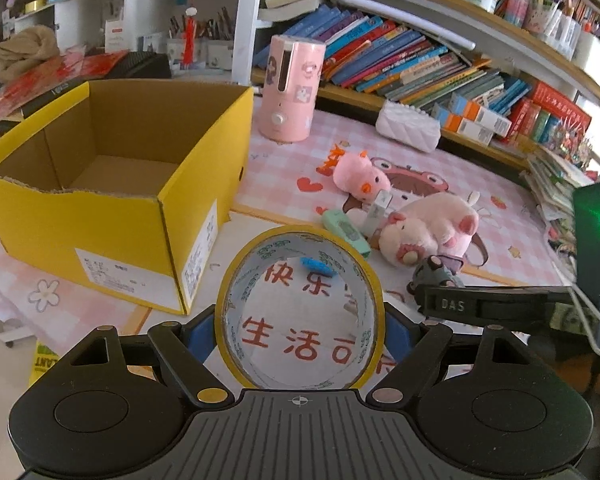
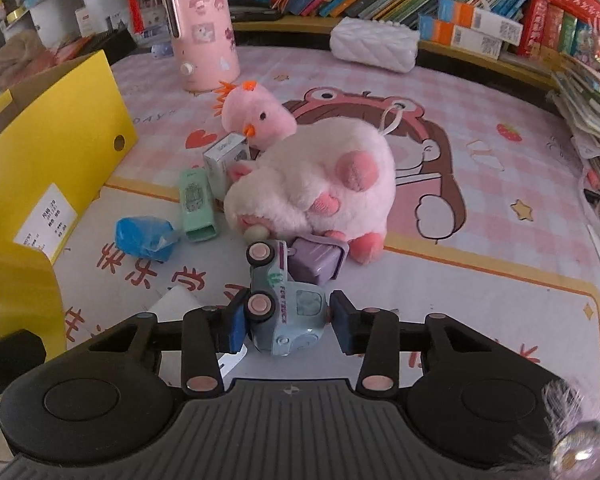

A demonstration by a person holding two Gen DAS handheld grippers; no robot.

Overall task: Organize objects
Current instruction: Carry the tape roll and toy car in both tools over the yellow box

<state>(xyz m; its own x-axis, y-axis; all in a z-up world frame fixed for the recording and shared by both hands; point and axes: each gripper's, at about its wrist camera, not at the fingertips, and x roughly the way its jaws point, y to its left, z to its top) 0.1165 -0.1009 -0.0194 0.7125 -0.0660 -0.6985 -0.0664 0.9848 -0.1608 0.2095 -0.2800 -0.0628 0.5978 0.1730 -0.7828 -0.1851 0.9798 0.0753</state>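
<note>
- Left gripper (image 1: pixel 299 322) is clamping a roll of yellow-edged tape (image 1: pixel 300 308), blue pads pressing on both outer sides; the roll is standing on edge w/ its hole facing the camera (red characters on the mat are showing through it).
- The tape is being held above the pink checked mat (image 1: pixel 452 240), just right of the yellow cardboard box (image 1: pixel 112 216), which is sitting open-topped on the left w/ nothing visible inside.
- Right gripper (image 2: pixel 286 322) is sitting around a small pale-blue toy truck (image 2: pixel 286 304): the left pad is touching the truck's side by the pink wheel, the right pad is standing just clear of it, so not clenched on it yet.
- The truck is lying tipped on its side on the mat, wheels facing left, its far end touching a small lilac box (image 2: pixel 315 264).
- Behind it, a big white-pink plush (image 2: pixel 316 180) is lying on its side; a pink chick plush (image 2: pixel 260 118) is sitting beyond, beak against a white carton (image 2: pixel 224 164).
- A mint-green case (image 2: pixel 198 206) & a blue crumpled bag (image 2: pixel 144 238) are lying btwn the plush pile and the yellow box.
- A pink humidifier (image 2: pixel 202 28) is standing upright at the mat's far edge, a white quilted pouch (image 2: pixel 374 46) well to its right.
</note>
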